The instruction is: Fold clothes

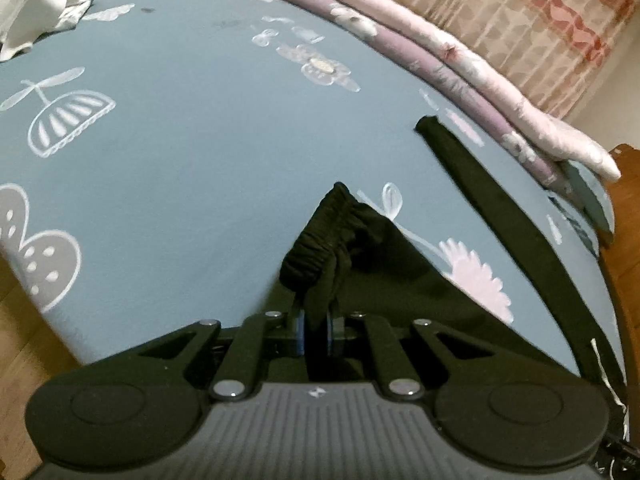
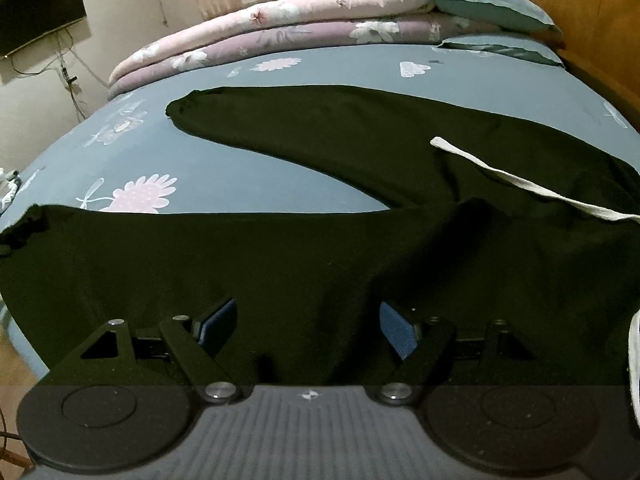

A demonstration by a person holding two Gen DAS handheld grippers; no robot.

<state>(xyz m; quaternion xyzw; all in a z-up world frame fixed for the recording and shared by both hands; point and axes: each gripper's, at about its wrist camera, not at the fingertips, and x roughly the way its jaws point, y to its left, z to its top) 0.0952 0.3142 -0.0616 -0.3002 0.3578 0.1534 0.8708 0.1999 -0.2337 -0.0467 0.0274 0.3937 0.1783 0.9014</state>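
Note:
A pair of black trousers point(image 2: 320, 248) lies spread on a blue patterned bed sheet point(image 2: 240, 172), its two legs splayed toward the left. A white drawstring point(image 2: 528, 184) lies across the waist end at the right. My left gripper point(image 1: 317, 320) is shut on the gathered cuff of the near trouser leg point(image 1: 320, 240); the other leg point(image 1: 488, 208) runs off to the right. My right gripper point(image 2: 308, 324) is open, its blue pads point(image 2: 394, 326) apart just above the black cloth of the near leg, holding nothing.
Folded pink and purple quilts point(image 2: 280, 28) and blue pillows point(image 2: 492, 4) lie along the far side of the bed. A wooden headboard point(image 2: 592, 20) stands at the right. White clothes point(image 1: 36, 4) lie at the far left corner. Wooden floor point(image 1: 24, 344) shows beside the bed.

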